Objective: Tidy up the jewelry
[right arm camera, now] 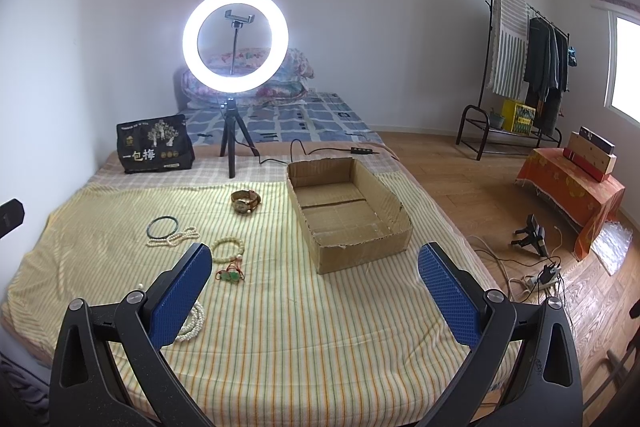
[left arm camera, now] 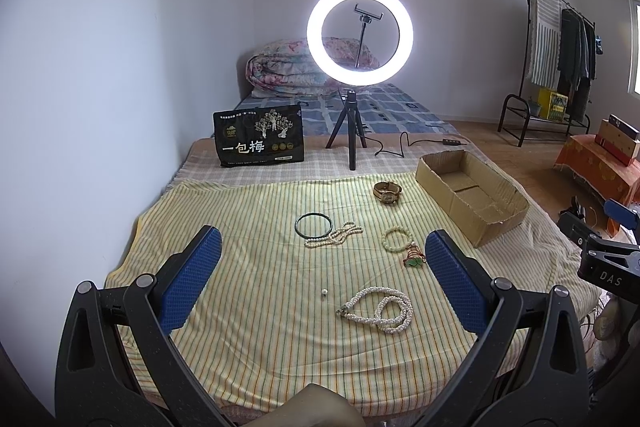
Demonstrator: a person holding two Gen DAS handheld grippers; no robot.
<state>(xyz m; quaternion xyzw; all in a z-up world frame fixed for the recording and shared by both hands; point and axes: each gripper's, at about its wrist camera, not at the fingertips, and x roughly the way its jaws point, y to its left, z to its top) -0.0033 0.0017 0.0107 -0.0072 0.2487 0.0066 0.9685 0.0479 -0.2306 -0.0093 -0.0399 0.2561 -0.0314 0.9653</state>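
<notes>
Jewelry lies on a striped yellow cloth (left arm camera: 248,307). A thick pearl necklace (left arm camera: 380,309) lies nearest, with a tiny loose bead (left arm camera: 324,292) to its left. Farther off are a dark bangle (left arm camera: 314,225), a thin pearl strand (left arm camera: 334,235), a pale bead bracelet (left arm camera: 396,239) with a green-and-red charm (left arm camera: 414,261), and a gold watch (left arm camera: 387,193). An empty cardboard box (right arm camera: 348,211) stands at the right. My left gripper (left arm camera: 322,267) is open and empty above the cloth. My right gripper (right arm camera: 316,283) is open and empty in front of the box.
A lit ring light on a tripod (left arm camera: 358,35) and a black printed bag (left arm camera: 258,135) stand at the back of the table. Its cable (right arm camera: 320,149) runs behind the box. A bed with a folded quilt (left arm camera: 288,67) is beyond. A clothes rack (right arm camera: 520,59) stands far right.
</notes>
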